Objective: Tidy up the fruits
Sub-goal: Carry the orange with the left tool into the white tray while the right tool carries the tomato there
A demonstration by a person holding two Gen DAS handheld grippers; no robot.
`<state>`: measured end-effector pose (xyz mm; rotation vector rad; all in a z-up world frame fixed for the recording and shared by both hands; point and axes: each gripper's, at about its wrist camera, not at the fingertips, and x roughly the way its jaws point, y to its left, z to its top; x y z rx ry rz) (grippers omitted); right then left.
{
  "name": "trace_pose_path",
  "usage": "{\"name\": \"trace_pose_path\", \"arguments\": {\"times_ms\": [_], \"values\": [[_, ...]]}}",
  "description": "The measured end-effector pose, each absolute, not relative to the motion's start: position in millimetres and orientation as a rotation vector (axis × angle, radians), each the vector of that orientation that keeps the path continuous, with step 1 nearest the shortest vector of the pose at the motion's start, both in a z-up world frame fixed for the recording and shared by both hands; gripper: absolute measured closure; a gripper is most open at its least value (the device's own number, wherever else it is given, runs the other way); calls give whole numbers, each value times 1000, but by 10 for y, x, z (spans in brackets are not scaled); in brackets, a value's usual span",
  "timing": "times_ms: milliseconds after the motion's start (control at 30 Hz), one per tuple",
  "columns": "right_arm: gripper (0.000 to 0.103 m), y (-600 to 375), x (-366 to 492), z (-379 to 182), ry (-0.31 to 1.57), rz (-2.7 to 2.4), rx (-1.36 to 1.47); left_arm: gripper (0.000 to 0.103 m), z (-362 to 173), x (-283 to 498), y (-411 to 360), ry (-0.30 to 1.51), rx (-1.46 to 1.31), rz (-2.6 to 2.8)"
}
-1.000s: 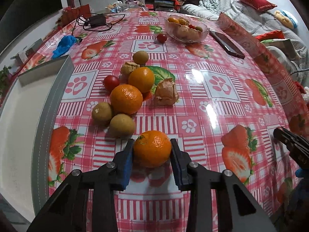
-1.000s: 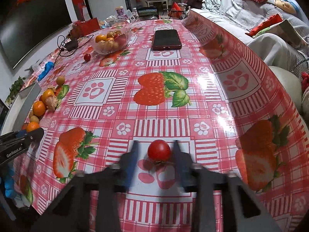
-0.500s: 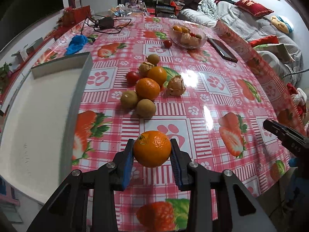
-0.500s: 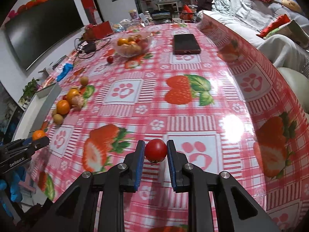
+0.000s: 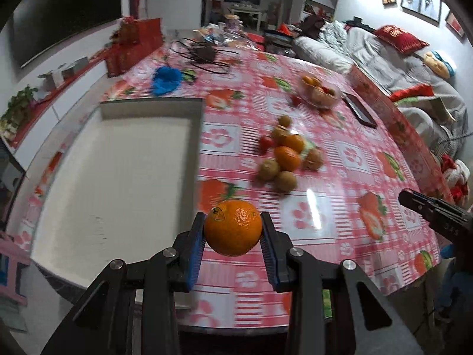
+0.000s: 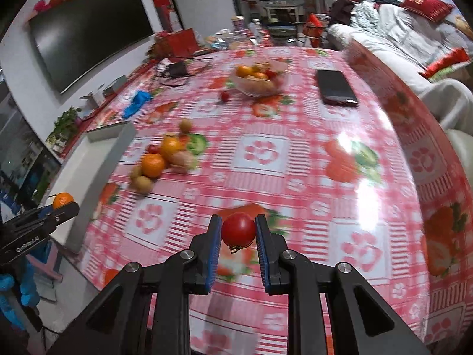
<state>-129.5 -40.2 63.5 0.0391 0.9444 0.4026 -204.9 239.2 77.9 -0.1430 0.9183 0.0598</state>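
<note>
My left gripper [image 5: 233, 229] is shut on an orange [image 5: 233, 227] and holds it above the table, just right of the white tray [image 5: 118, 174]. My right gripper [image 6: 238, 232] is shut on a small red tomato [image 6: 239, 228], lifted over the strawberry tablecloth near the front edge. A pile of fruit [image 5: 285, 156] with oranges, kiwis and a small tomato lies mid-table. In the right wrist view the pile [image 6: 161, 159] sits to the left, and the left gripper [image 6: 60, 207] with its orange [image 6: 62, 199] shows at far left.
A glass bowl [image 6: 260, 81] of fruit stands at the back, with a loose tomato [image 6: 225, 96] beside it. A black phone [image 6: 337, 87] lies at the back right. A blue cloth [image 5: 166, 80] and cables [image 5: 204, 54] lie far back. A sofa runs along the right.
Both grippers rose and pulled back from the table with their fruit. The left one swung left, bringing the white tray into fuller view. The right gripper finished closing on the tomato.
</note>
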Motion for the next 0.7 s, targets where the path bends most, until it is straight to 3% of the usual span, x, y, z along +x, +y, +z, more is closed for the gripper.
{"name": "trace_pose_path", "arguments": {"times_ms": [700], "values": [[78, 1803, -1332, 823, 1008, 758, -31, 64, 495, -2287, 3664, 967, -220, 270]]}}
